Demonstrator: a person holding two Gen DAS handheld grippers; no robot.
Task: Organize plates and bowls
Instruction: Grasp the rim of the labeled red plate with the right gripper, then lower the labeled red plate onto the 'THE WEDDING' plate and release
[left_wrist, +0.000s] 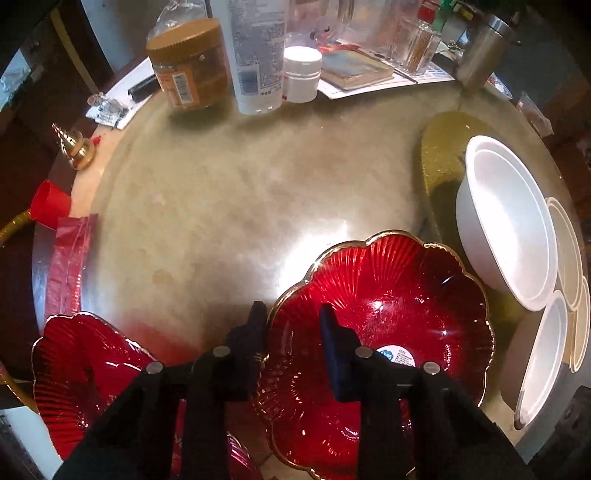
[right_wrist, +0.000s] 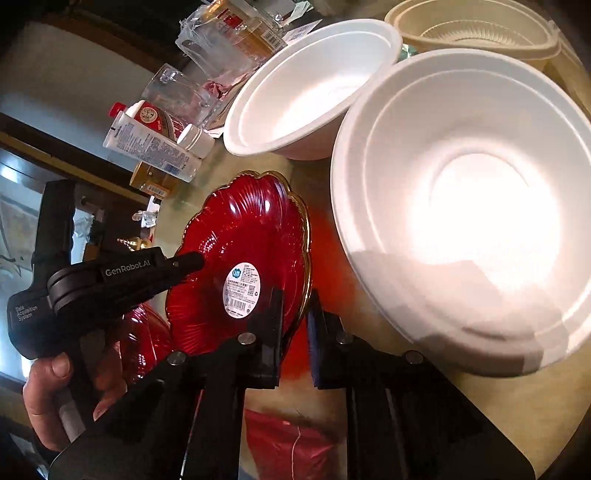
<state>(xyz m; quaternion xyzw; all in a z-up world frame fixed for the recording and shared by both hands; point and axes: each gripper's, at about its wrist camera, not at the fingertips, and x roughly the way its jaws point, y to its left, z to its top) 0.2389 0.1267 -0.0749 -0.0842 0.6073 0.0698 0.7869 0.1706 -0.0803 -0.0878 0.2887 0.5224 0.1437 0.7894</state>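
A red glass plate (left_wrist: 388, 295) with a gold scalloped rim and a white sticker lies on the round table (left_wrist: 221, 206). My left gripper (left_wrist: 293, 317) points steeply down and straddles its left rim. One finger sits outside against the rim, the other inside, with a gap showing beside the inner pad. In the right wrist view my right gripper (right_wrist: 295, 306) is shut on the near rim of the same red plate (right_wrist: 240, 229), opposite a left gripper finger (right_wrist: 184, 264). A second red plate (left_wrist: 85, 369) lies at the lower left. Two white foam bowls (right_wrist: 461, 206) (right_wrist: 306, 92) sit to the right.
Cream bowls (right_wrist: 476, 33) stand behind the foam ones. Along the table's far edge are a brown-lidded jar (left_wrist: 188, 62), a white bottle (left_wrist: 258, 55), a small white jar (left_wrist: 303, 74), a book (left_wrist: 354, 66) and a metal cup (left_wrist: 484, 48). A red bag (left_wrist: 70, 266) lies at the left edge.
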